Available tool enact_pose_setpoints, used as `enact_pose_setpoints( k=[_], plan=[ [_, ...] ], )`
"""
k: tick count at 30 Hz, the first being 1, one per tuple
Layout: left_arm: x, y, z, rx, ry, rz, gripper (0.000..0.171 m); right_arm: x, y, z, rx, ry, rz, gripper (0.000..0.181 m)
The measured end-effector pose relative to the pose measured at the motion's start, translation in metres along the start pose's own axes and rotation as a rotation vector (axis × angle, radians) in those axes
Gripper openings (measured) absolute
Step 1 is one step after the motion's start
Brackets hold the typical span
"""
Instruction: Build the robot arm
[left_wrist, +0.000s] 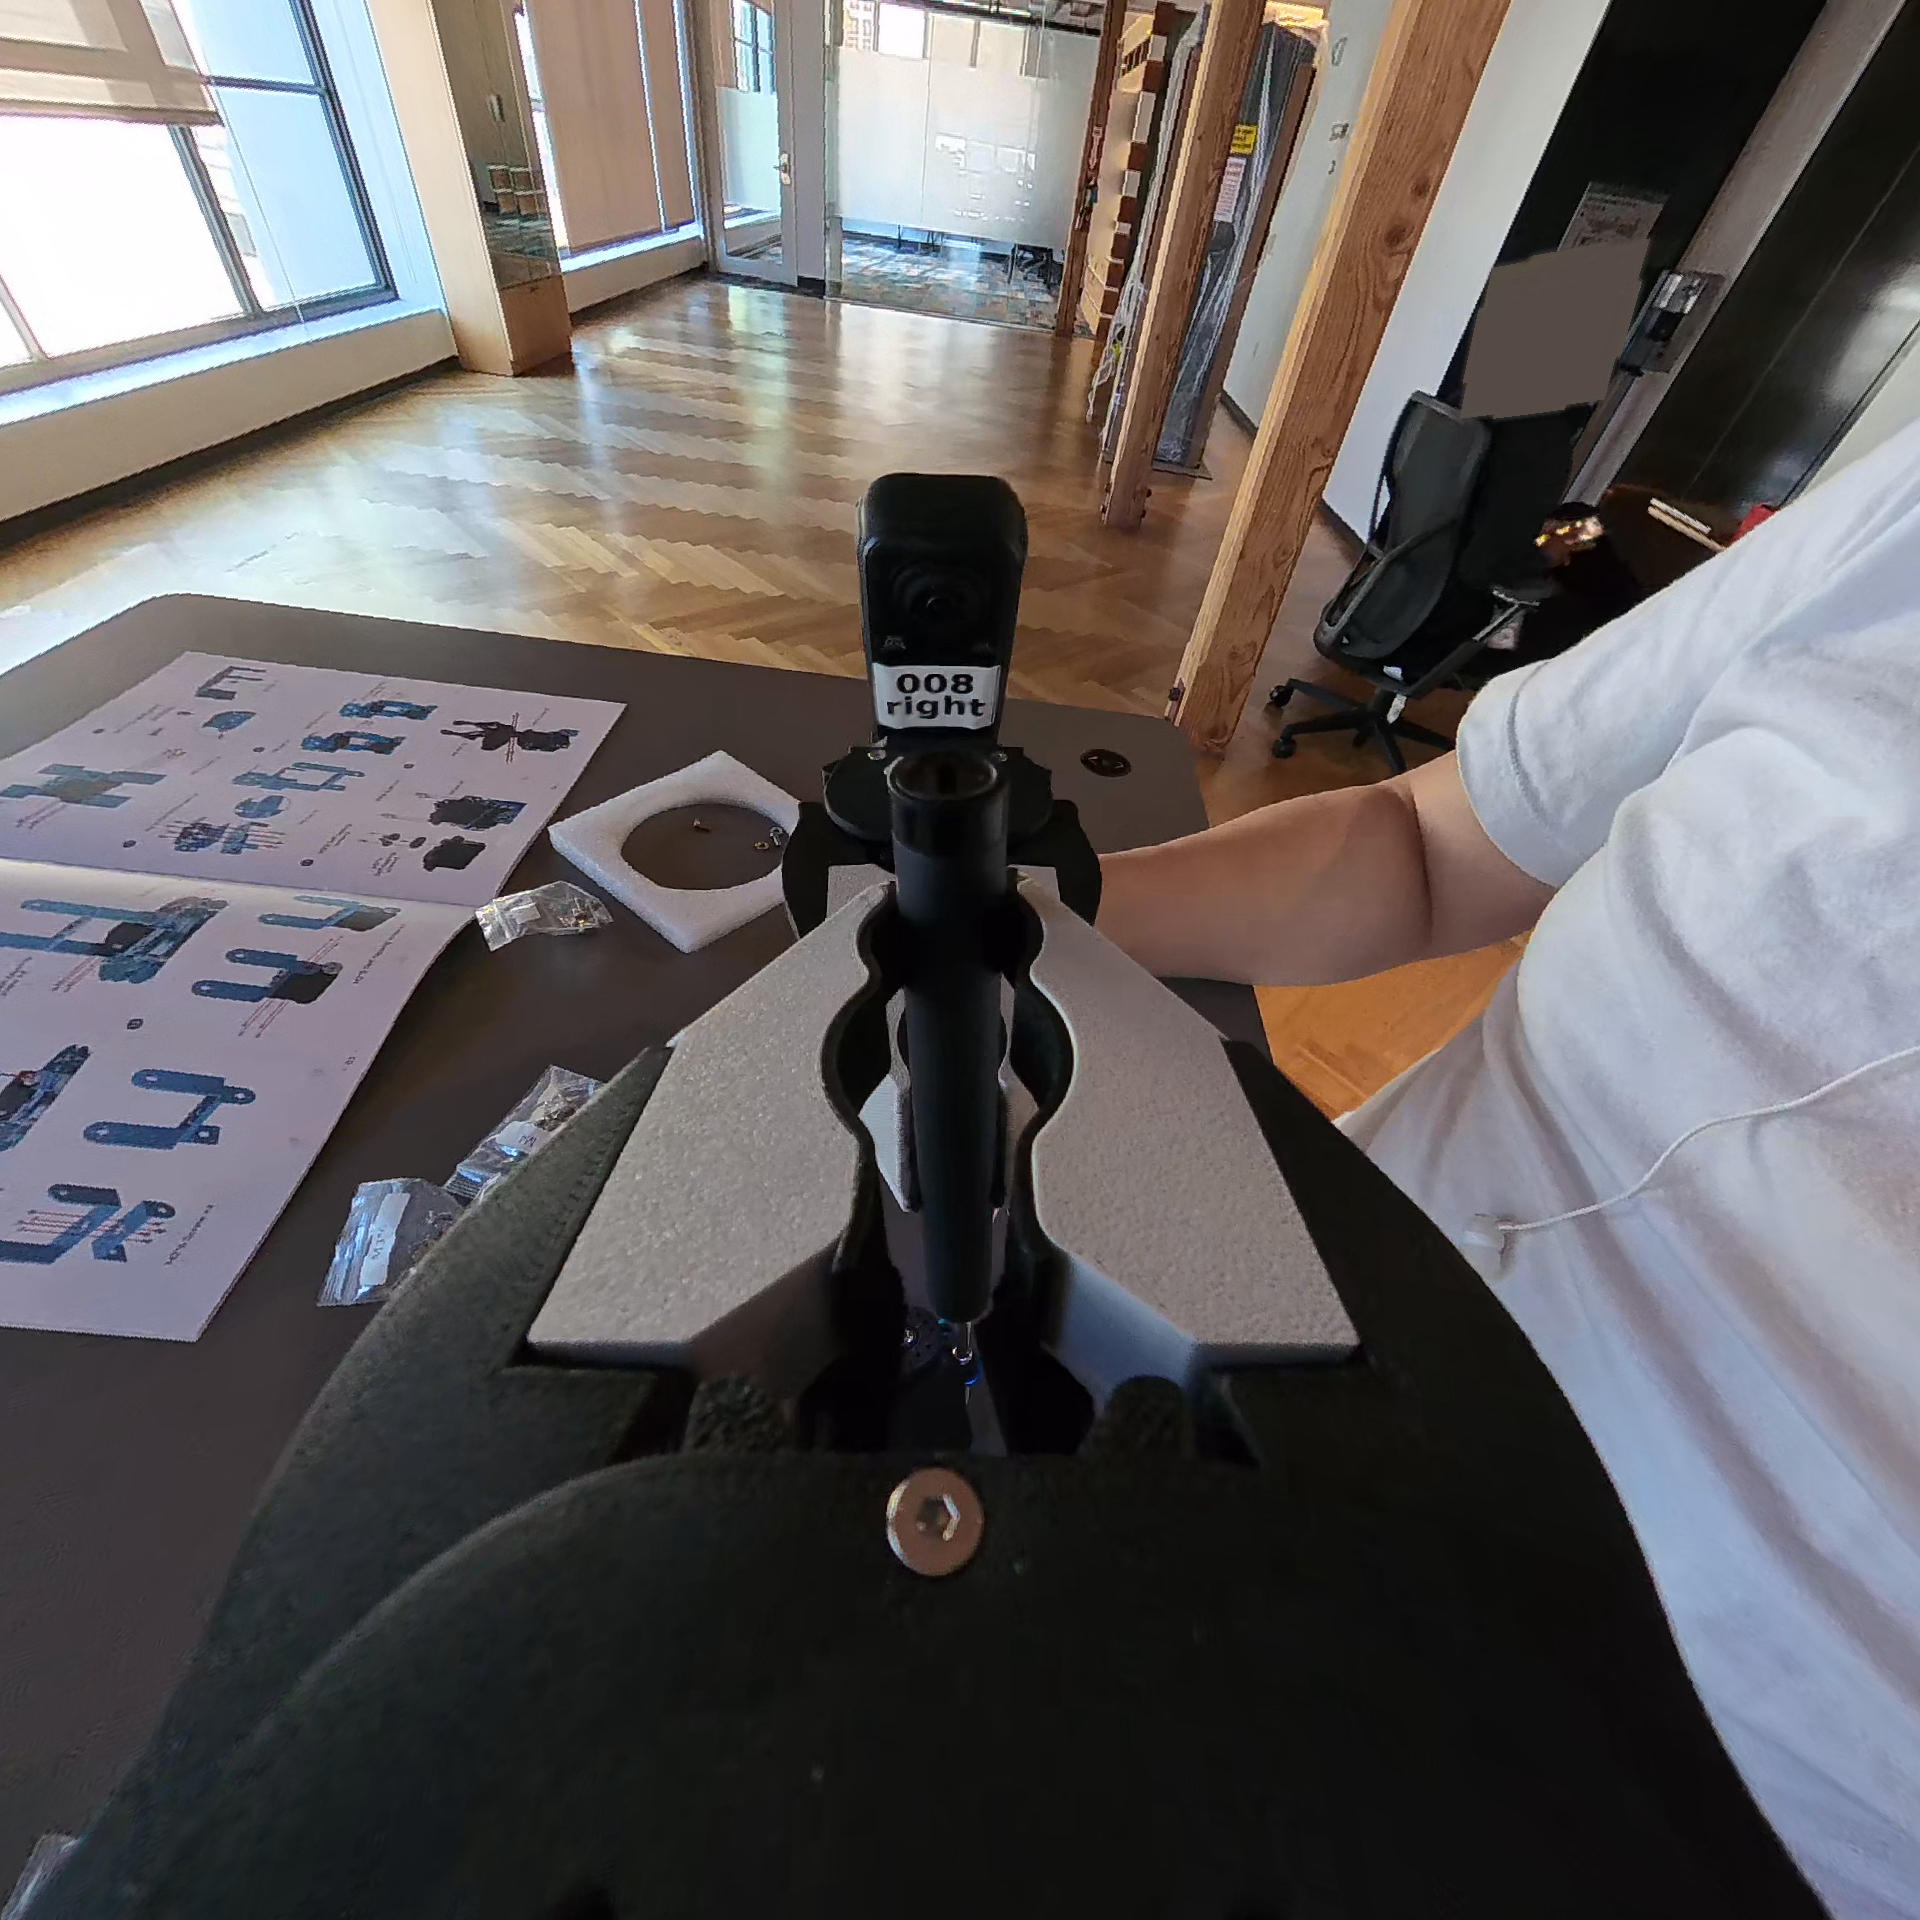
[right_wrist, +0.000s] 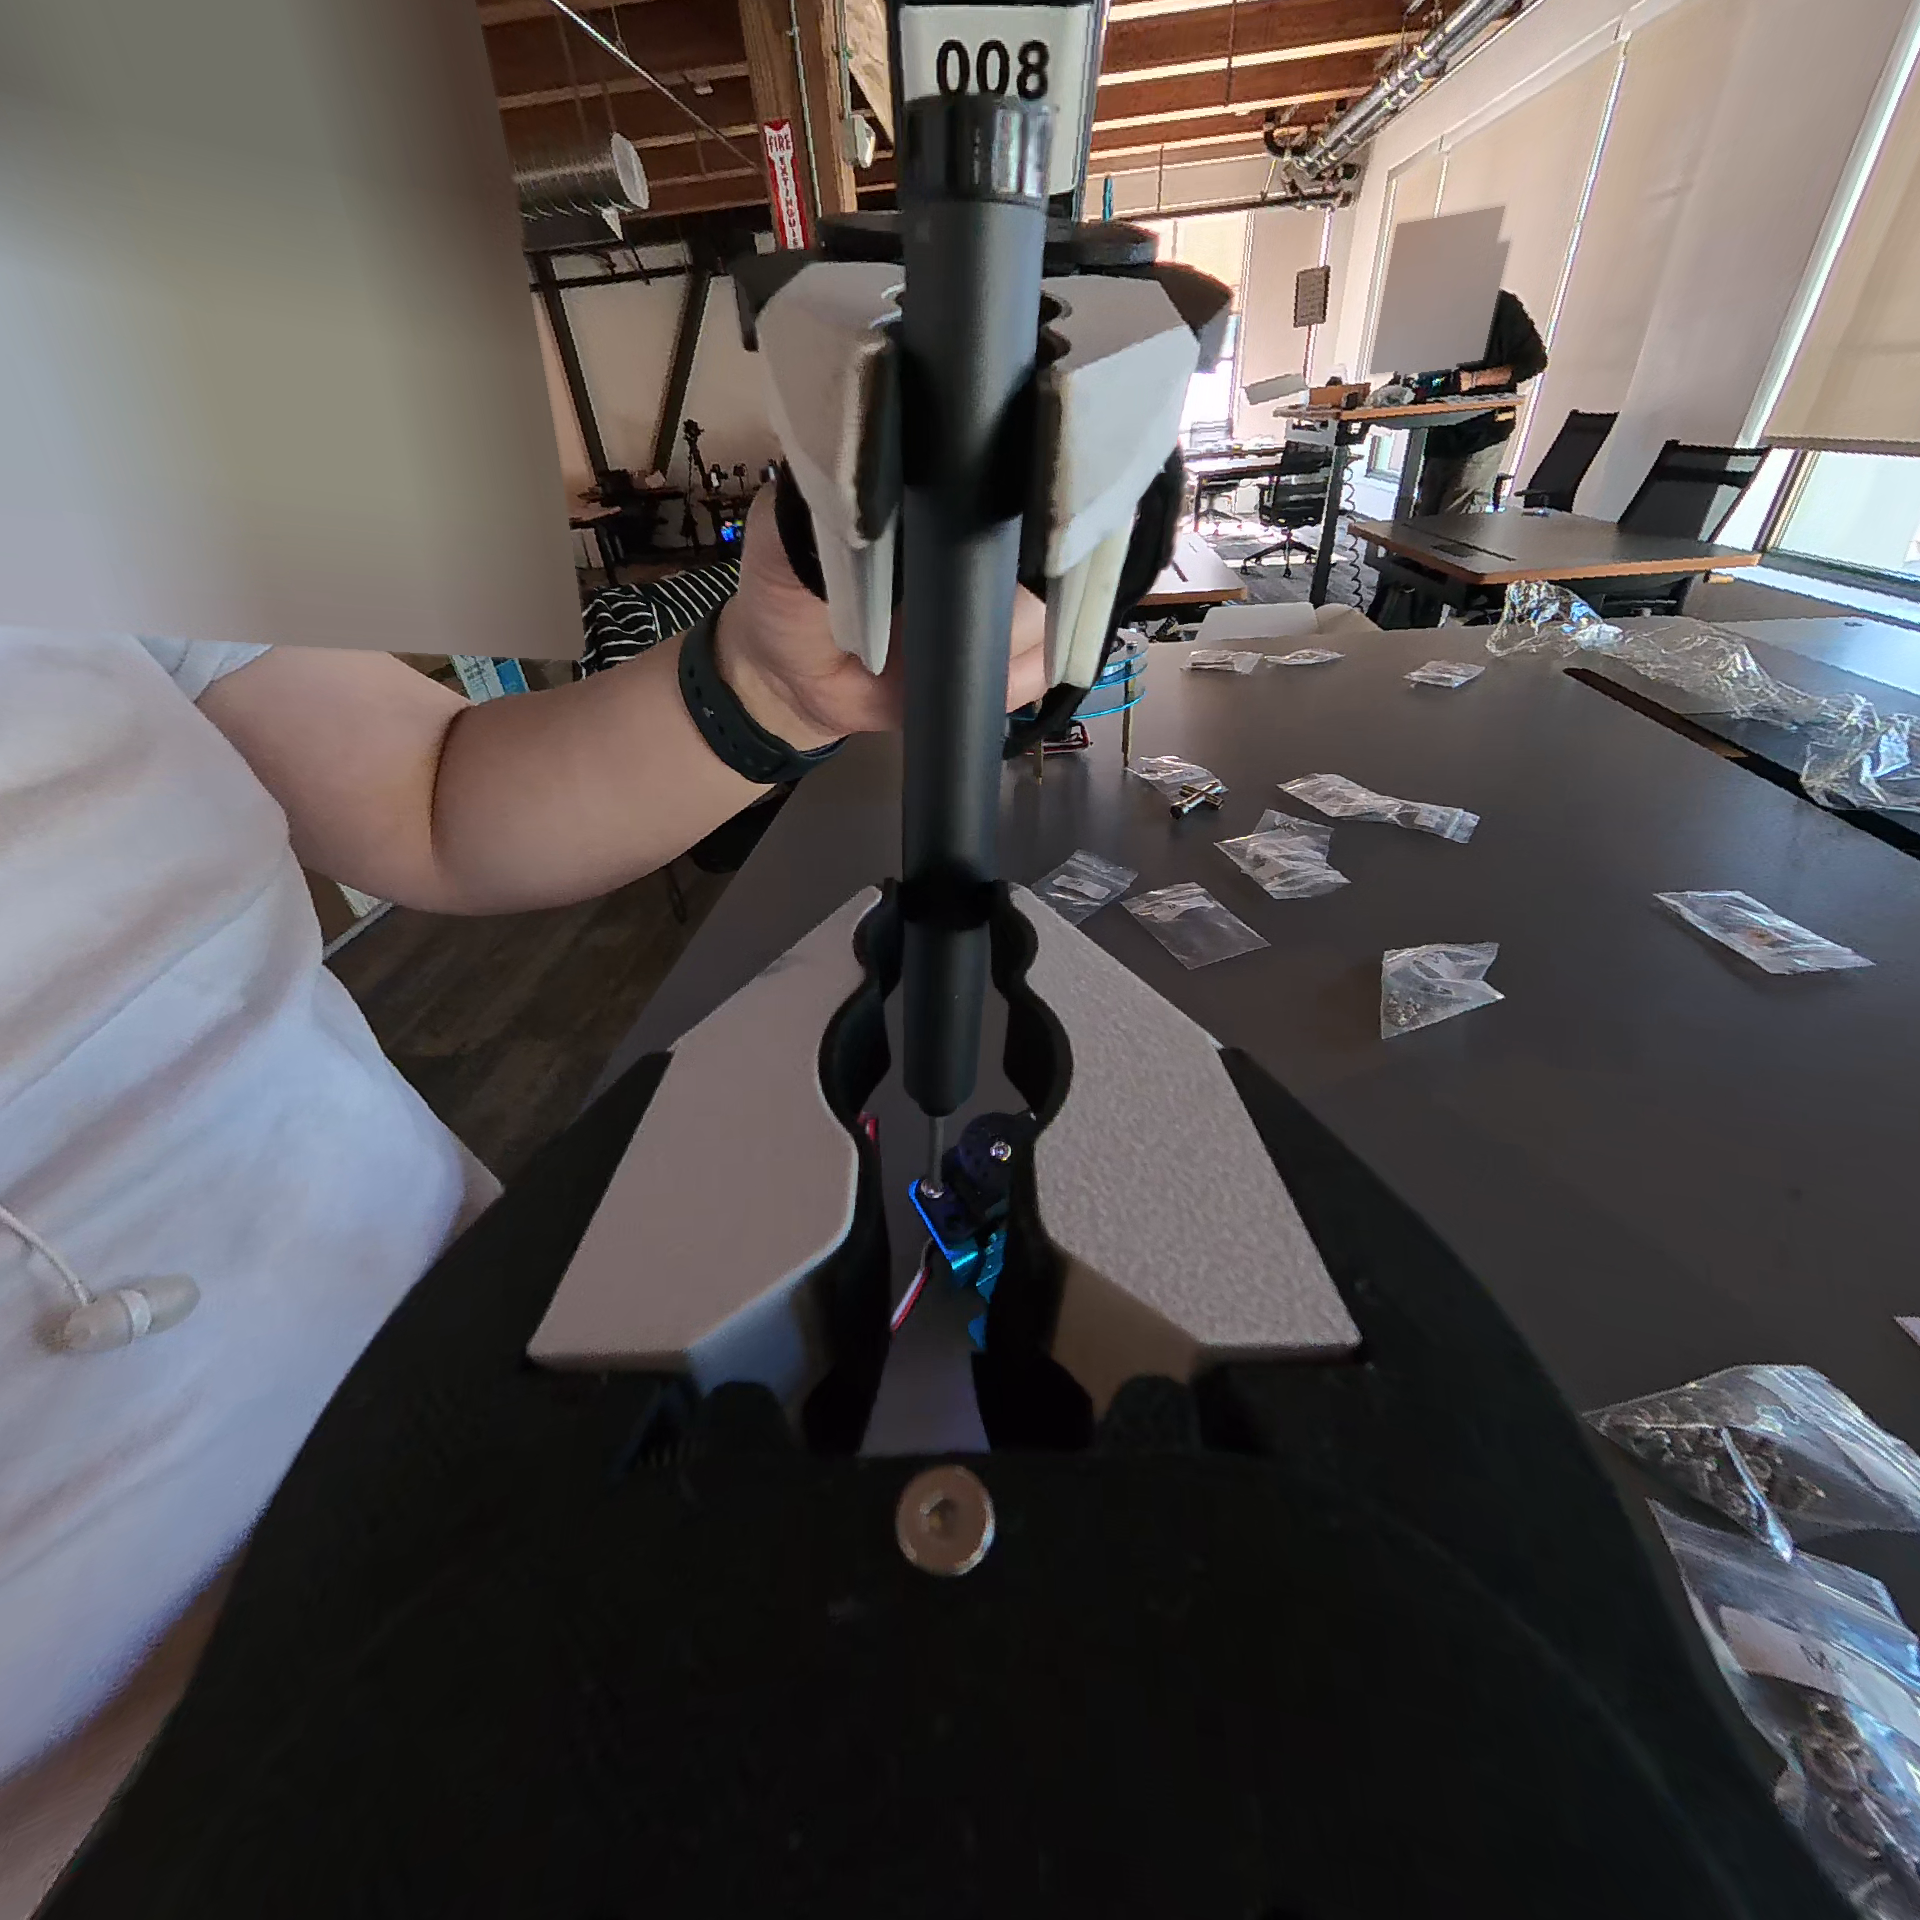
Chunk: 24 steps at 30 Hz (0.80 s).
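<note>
Both grippers (left_wrist: 951, 940) (right_wrist: 951, 925) clamp screwdriver (right_wrist: 961, 644), bags (right_wrist: 1439, 987) beside

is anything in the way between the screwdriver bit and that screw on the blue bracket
Nothing visible. In the right wrist view the screwdriver points straight down and its bit appears to sit on the screw at the corner of the blue bracket. The thin wires lie below and to the side, off the bit's line.

Black tool (left_wrist: 951, 1039), grey pads (left_wrist: 727, 1143) (silver hex screw (left_wrist: 934, 1524)); white T-shirt (left_wrist: 1714, 1039).
</note>
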<state>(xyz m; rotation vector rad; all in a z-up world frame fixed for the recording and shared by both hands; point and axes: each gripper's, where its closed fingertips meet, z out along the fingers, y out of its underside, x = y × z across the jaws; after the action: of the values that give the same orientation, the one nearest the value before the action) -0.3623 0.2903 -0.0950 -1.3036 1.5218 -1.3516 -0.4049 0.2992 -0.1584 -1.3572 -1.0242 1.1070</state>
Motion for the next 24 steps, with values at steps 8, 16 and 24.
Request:
enact_pose_setpoints(
  k=[8, 16, 24],
  plan=[
    [0.001, 0.0, 0.0, 0.003, -0.002, 0.003, 0.017, -0.001, 0.0, 0.001, -0.003, 0.002, -0.014, 0.016],
    [0.001, -0.001, 0.001, 0.008, -0.012, 0.004, 0.017, 0.0, -0.001, 0.001, -0.016, 0.023, -0.042, 0.016],
    [0.006, -0.028, 0.001, -0.001, -0.014, 0.032, 0.017, -0.009, -0.036, 0.0, 0.017, -0.025, -0.034, 0.03]
  ],
)
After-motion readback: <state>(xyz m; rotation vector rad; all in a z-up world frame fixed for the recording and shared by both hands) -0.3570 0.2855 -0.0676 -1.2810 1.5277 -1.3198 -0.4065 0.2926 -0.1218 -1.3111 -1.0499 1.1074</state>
